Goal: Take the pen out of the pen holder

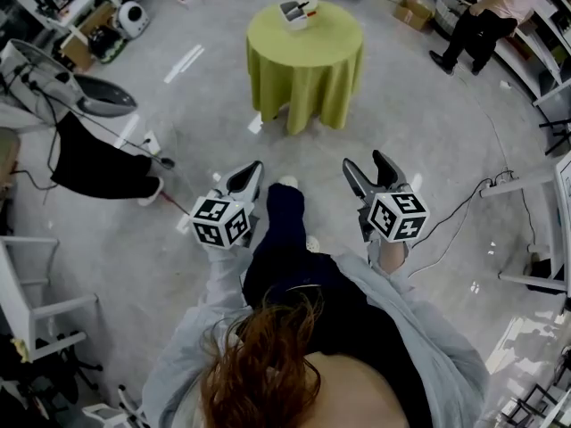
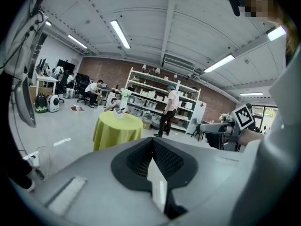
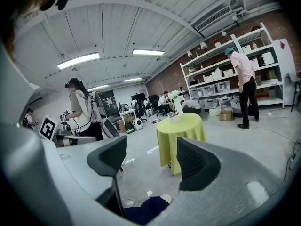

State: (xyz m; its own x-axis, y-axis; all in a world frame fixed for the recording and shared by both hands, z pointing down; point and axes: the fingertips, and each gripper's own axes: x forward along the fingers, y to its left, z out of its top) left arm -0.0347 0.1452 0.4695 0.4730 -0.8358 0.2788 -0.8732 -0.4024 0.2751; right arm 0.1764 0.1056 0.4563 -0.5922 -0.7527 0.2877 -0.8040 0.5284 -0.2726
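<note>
I hold my left gripper point(image 1: 248, 178) at 9 o'clock, jaws shut tight on nothing, my right gripper point(image 1: 368, 169) at 3 o'clock, jaws apart and empty, far off at 12 o'clock the small white pen holder point(image 1: 293, 14), dark pen point(image 1: 303, 6) inside, on the round table with a yellow-green cloth point(image 1: 305, 61)

Head view looks down — gripper views level, all sharing the table point(image 1: 308, 69).

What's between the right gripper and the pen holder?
Head view: only bare floor and the green table's near side, right gripper to pen holder.
</note>
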